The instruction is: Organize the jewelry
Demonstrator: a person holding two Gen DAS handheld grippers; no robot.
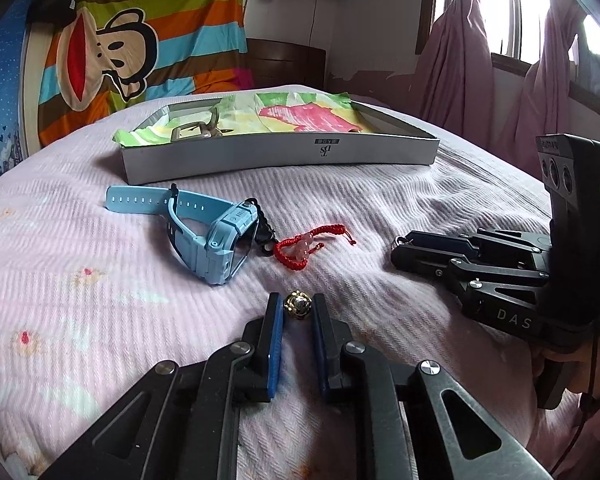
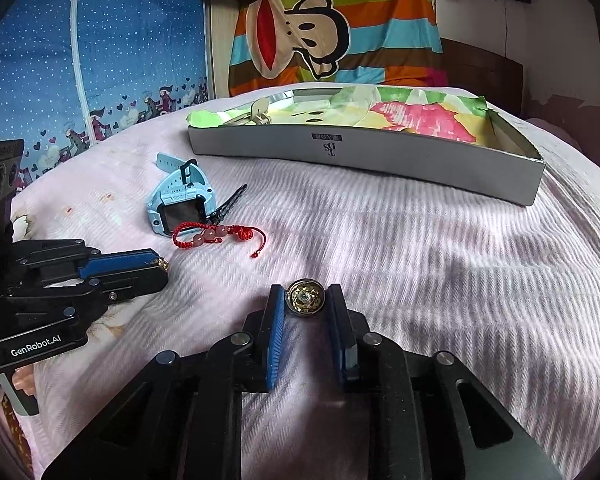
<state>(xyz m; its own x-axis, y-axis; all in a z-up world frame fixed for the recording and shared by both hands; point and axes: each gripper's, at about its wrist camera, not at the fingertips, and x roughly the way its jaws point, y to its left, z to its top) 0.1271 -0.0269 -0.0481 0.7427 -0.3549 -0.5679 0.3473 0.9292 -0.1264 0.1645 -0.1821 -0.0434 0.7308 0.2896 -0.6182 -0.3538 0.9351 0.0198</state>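
Observation:
My left gripper (image 1: 297, 299) rests low on the pink blanket, its blue pads pressed on a small round gold ornament (image 1: 297, 307). The right wrist view shows that gripper (image 2: 161, 267) from the side, the gold piece (image 2: 164, 265) poking out at its tip. My right gripper (image 2: 305, 293) is shut on a second, flatter gold ornament (image 2: 305, 302), also down on the blanket. In the left wrist view the right gripper (image 1: 398, 246) lies at the right with a small metal bit at its tip. A red cord bracelet (image 1: 308, 245) with pink beads lies between the grippers and the watch.
A light blue watch (image 1: 216, 236) and a black hair clip (image 2: 231, 204) lie beside the bracelet. Farther back stands a shallow grey box (image 1: 284, 158) lined with coloured paper, a metal piece (image 2: 258, 114) in its left end. A striped cartoon cloth hangs behind; purple curtains at the right.

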